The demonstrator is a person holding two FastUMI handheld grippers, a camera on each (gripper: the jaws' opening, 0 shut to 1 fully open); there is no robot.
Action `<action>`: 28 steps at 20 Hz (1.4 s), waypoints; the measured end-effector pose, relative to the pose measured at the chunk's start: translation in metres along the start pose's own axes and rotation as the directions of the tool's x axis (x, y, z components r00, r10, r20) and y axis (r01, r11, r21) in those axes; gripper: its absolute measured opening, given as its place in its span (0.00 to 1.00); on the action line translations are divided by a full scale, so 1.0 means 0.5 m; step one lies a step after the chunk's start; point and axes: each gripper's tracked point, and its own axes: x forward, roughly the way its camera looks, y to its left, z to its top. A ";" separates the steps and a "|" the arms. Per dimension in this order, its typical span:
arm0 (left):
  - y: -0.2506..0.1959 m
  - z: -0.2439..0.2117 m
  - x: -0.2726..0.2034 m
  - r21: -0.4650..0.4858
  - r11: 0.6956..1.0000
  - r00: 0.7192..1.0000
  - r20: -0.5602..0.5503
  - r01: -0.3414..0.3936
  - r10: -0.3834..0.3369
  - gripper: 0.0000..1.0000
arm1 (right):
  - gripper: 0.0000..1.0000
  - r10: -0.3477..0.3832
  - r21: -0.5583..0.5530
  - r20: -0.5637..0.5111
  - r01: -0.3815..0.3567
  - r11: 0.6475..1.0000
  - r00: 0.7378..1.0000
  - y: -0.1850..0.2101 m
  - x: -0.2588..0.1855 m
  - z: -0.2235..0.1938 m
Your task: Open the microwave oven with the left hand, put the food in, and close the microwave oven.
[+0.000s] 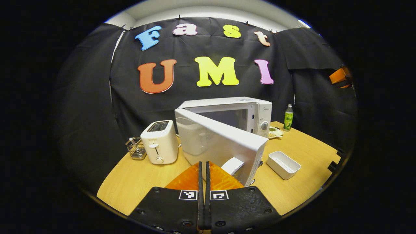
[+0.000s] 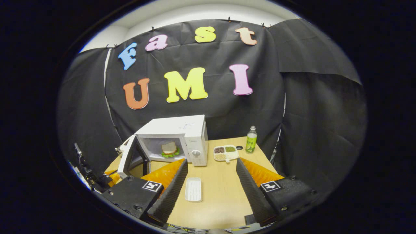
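microwave oven: white, on table, door half open | sandwich: inside cavity, lying flat

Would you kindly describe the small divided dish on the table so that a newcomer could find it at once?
Start at the white microwave at the back of the wooden table. Just to the right of its control panel, between it and the green bottle, lies the divided dish. Unlike the plain empty white tray nearer the front, it holds separate dark, green and pale portions.
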 end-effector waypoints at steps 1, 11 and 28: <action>-0.016 0.005 0.010 0.003 1.000 1.000 0.004 0.014 -0.014 0.00 | 0.96 -0.003 0.001 -0.001 0.003 1.000 1.000 -0.007 0.000 -0.001; -0.152 0.070 0.113 0.035 0.992 0.992 0.030 0.120 -0.121 0.00 | 0.96 -0.040 -0.020 0.050 0.041 0.999 0.998 -0.060 -0.004 0.048; -0.265 0.119 0.315 0.058 0.980 0.981 0.024 0.191 -0.193 0.00 | 0.96 -0.120 -0.011 0.029 0.120 0.993 0.992 -0.126 0.051 0.063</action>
